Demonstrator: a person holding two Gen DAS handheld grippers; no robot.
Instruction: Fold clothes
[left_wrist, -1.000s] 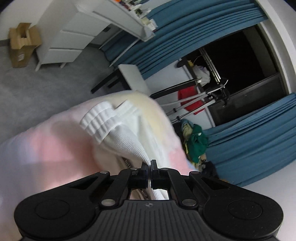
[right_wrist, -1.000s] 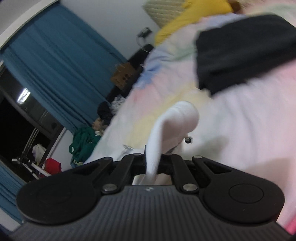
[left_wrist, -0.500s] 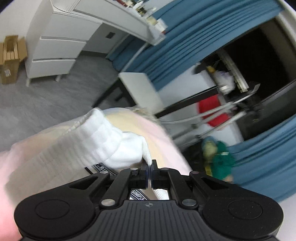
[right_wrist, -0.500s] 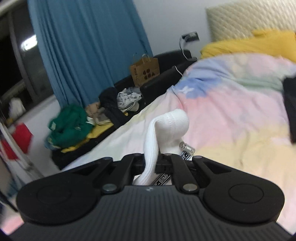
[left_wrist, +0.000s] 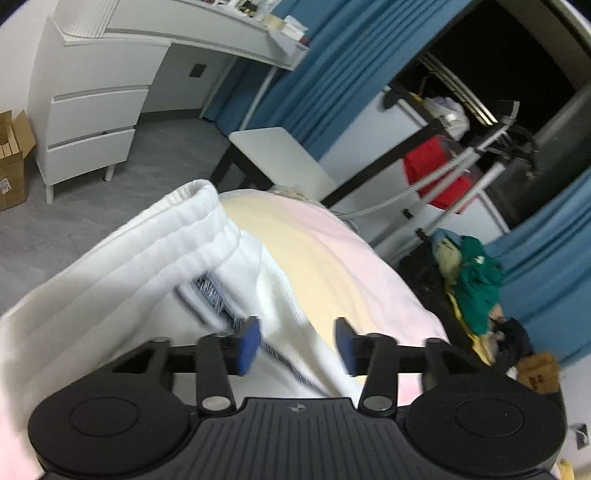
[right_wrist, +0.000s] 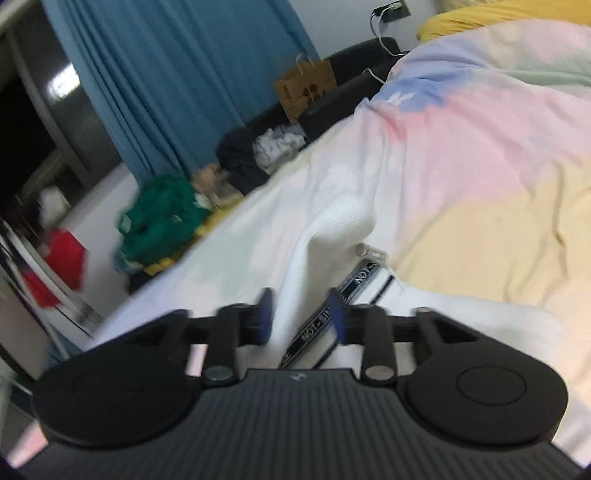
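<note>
On the bed: both grippers point down over a white garment lying on a pastel bedspread.
Left gripper: jaws spread and opening; the blue pads stand clear of the cloth, which lies between and below them, not pinched.
Right gripper: jaws likewise parted and opening; a raised fold of the white cloth stands between the pads, no longer pressed.
White garment: ribbed knit with a thick elastic waistband toward the foot of the bed in the left view; a dark band with white lettering runs along it, and a drawstring end lies just beside the fold in the right view.
Bedspread: pink, yellow, blue and pale green patches, wrinkled, under the garment.
Beside the bed: a green clothes heap on the floor, near a brown paper bag and blue curtains.
Farther off: a white drawer unit, a cardboard box, and a rack with a red item.
</note>
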